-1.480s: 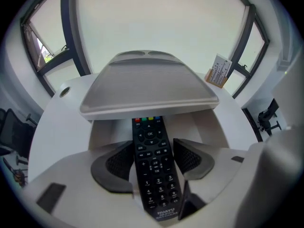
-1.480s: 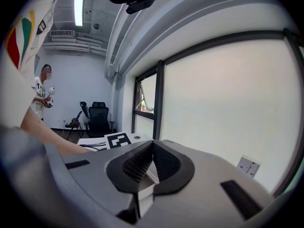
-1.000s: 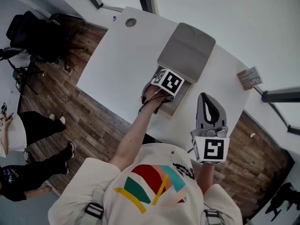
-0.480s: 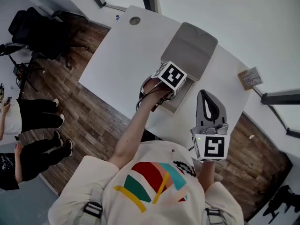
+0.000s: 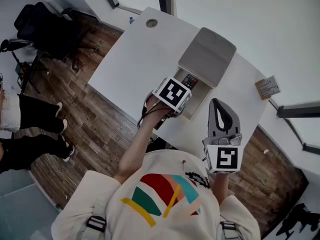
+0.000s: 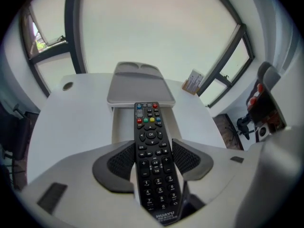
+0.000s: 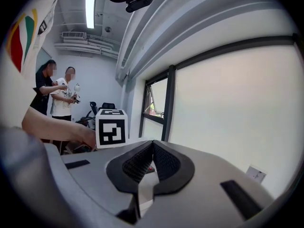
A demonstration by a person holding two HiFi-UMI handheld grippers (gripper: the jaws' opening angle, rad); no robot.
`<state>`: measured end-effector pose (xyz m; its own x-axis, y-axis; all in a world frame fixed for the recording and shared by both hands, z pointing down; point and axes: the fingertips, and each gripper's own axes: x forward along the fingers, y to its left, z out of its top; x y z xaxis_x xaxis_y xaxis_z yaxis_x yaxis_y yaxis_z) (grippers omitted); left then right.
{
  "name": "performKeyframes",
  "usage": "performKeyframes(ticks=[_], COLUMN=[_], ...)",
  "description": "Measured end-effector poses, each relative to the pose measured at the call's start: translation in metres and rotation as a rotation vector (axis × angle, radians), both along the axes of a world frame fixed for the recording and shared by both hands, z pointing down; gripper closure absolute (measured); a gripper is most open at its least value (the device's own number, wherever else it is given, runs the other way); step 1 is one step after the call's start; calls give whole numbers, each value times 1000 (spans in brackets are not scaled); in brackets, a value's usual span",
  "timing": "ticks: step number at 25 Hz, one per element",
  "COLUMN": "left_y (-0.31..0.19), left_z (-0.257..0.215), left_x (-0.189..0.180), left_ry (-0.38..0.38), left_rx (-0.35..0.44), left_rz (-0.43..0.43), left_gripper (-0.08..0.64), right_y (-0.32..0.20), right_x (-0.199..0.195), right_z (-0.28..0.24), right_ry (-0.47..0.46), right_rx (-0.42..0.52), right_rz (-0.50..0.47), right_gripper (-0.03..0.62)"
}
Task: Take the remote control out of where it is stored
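My left gripper [image 6: 152, 158] is shut on a black remote control [image 6: 152, 156], its pads [image 6: 121, 161] pressing the remote's sides. The remote points away from me, over a grey storage box [image 6: 118, 122] whose lid [image 6: 140, 87] stands open. In the head view the remote's coloured-button end [image 5: 190, 81] shows just past the left gripper's marker cube [image 5: 172, 94], above the box [image 5: 200, 96] on the white table [image 5: 135, 64]. My right gripper [image 5: 218, 106] hangs to the right, apart from the box. Its jaws meet at the tips [image 7: 152, 144] with nothing between them.
A small card [image 5: 266, 87] stands at the table's right corner and a round cable hole [image 5: 151, 23] sits at the far corner. A black chair [image 5: 45, 29] and people [image 5: 25, 129] are on the wooden floor to the left. Windows line the wall behind the table.
The left gripper has risen and drawn back toward me with the remote, whose button end now shows above the box. The right gripper has barely shifted.
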<state>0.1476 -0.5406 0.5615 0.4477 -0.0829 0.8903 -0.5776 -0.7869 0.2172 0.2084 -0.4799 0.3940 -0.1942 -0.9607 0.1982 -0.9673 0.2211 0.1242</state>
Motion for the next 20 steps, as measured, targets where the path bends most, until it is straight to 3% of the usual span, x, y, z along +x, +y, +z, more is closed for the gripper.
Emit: performKeyframes(ticks=[4,7,10,13,15,20], left_y=[-15,-23,-20,-13,-10,-5], left_z=[-57,-118,-167,-196,-216,-253], left_x=[-14,-27,-46,-68,-85,-122], left_ry=[239,458,600,689,727,684], left_rx=[176,374,546,611,705,969], left_rz=[-130,-215,-251,-289,-317,-380], left_gripper=[304,304,304,304,304,304], right_y=[3,2,1,0,-1,0], right_x=[-9,-13,-20,-29,-32,-33], right_z=[-9,-21,-29,-33,-35,-45], right_ry=[2,-29,-68,-94,-90,-86], right_rx=[22,57,77,86,93,130], right_rz=[-1,17,12,-3,-5,-3], right_gripper=[591,591,591,591,591,591])
